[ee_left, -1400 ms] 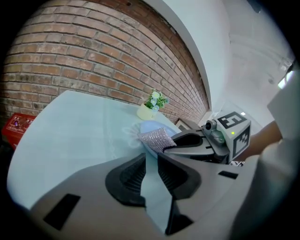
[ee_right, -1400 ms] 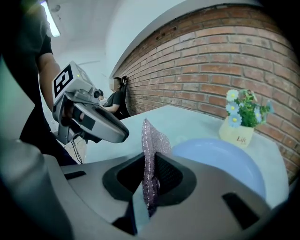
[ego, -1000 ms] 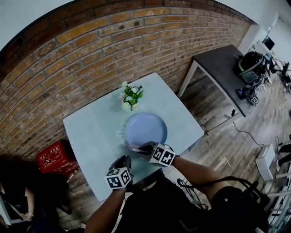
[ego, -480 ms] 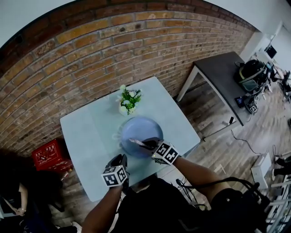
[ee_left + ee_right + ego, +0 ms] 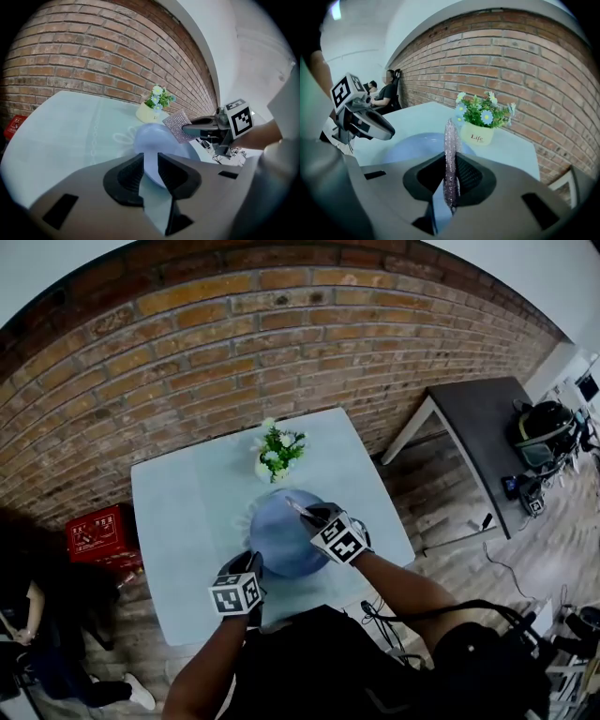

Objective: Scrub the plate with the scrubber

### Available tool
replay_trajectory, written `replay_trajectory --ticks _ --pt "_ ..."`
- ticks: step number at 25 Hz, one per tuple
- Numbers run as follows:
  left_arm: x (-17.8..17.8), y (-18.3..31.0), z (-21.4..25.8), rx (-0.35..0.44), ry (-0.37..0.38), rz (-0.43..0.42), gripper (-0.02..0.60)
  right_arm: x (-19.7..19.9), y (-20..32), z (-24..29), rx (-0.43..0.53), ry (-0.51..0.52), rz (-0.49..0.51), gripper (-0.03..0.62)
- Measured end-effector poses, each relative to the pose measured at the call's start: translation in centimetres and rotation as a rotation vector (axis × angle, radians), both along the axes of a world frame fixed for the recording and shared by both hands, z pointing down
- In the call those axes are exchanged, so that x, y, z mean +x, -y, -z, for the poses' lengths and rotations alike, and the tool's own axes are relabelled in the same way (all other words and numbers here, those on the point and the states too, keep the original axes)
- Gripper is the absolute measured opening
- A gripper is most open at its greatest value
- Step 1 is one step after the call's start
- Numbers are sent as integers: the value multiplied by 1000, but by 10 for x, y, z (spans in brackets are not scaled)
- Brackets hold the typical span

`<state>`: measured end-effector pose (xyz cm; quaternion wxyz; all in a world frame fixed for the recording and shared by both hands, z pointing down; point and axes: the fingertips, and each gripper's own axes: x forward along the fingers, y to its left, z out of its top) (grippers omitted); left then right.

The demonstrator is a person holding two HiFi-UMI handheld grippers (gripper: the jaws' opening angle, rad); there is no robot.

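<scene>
Plate (image 5: 281, 538) sits on the tabletop (image 5: 178, 512), on the person's side of centre. It is pale blue and round, so it has no long axis to line up with.

The left tool (image 5: 251, 563) is at the plate's near-left rim. In the left gripper view its jaws stand partly apart with the rim filling the gap between them, so it reads as clamped on the plate and steadying it.

The scrubber (image 5: 297, 508) is a thin glittery mesh sheet pinched edge-on in the right tool (image 5: 309, 514), jaws clenched on it, with its free end sticking out past the tips. It is at the plate's far-right rim. Its long axis points away from the person, toward the flower pot (image 5: 275, 457), which stands just beyond the plate's far rim.

Key relation: most of the plate face lies back from the scrubber, toward the person and the left tool. The right tool is the nearer one to the unscrubbed face. My guess is the next stroke pulls back and down across the face. I cannot tell whether the mesh is touching the plate or just above it.
</scene>
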<state>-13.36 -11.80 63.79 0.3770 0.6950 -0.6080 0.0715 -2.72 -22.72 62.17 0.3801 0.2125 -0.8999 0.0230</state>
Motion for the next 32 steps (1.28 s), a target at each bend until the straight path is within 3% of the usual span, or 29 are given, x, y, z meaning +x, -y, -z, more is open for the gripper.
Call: replay_trajectory --ticks 9,14,19,32 --pt "-7 11 -8 -19 44 114 92 -23 20 -25 199 -221 267 63" --pt "-9 9 -18 -37 65 173 92 -33 13 -45 254 -335 353 63" --pt "-5 7 -25 -47 59 189 92 -33 2 -73 167 -403 363 64" --pt "0 3 -27 -39 20 101 91 -46 -14 -80 -85 -386 298 66"
